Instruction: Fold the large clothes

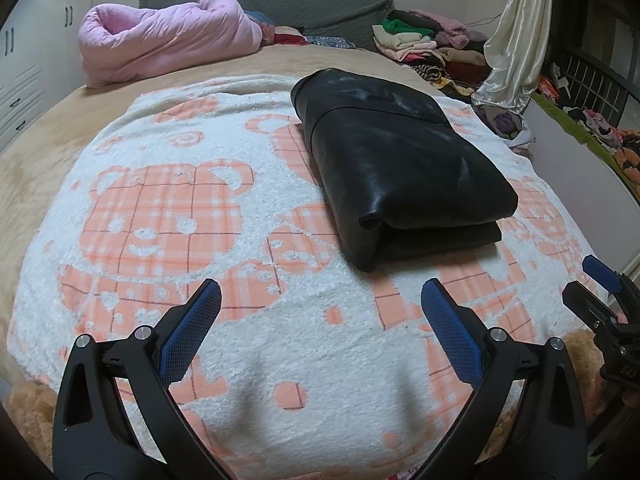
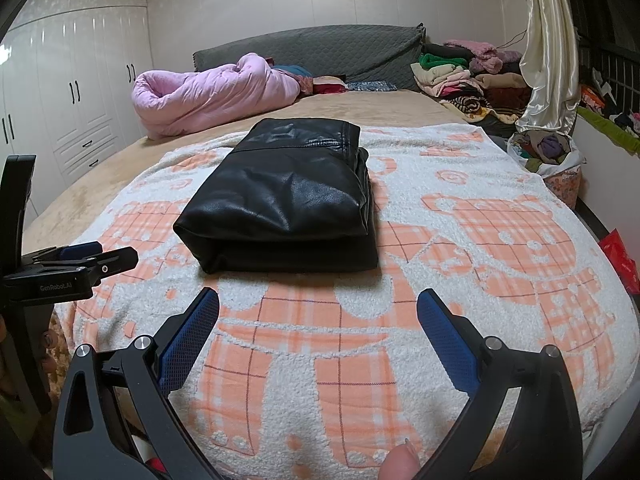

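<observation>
Leather, black and glossy: a folded leather garment (image 1: 400, 168) lies as a thick rectangular bundle on the white blanket (image 1: 248, 344) with orange plaid bears, which covers the near end of a bed with a tan cover (image 2: 360, 106). Both grippers hang above the blanket, short of the bundle and touching nothing. The left gripper (image 1: 320, 304) has its blue-padded fingers spread wide with nothing between them; the right gripper (image 2: 318, 308) is likewise spread and empty. A fingertip (image 2: 400, 462) shows at the bottom edge of the right wrist view. Farther back sit a rolled pink quilt (image 1: 168, 36), a grey headboard (image 2: 320, 50) and heaped clothes (image 2: 468, 80) beside a cream curtain (image 1: 516, 36).
</observation>
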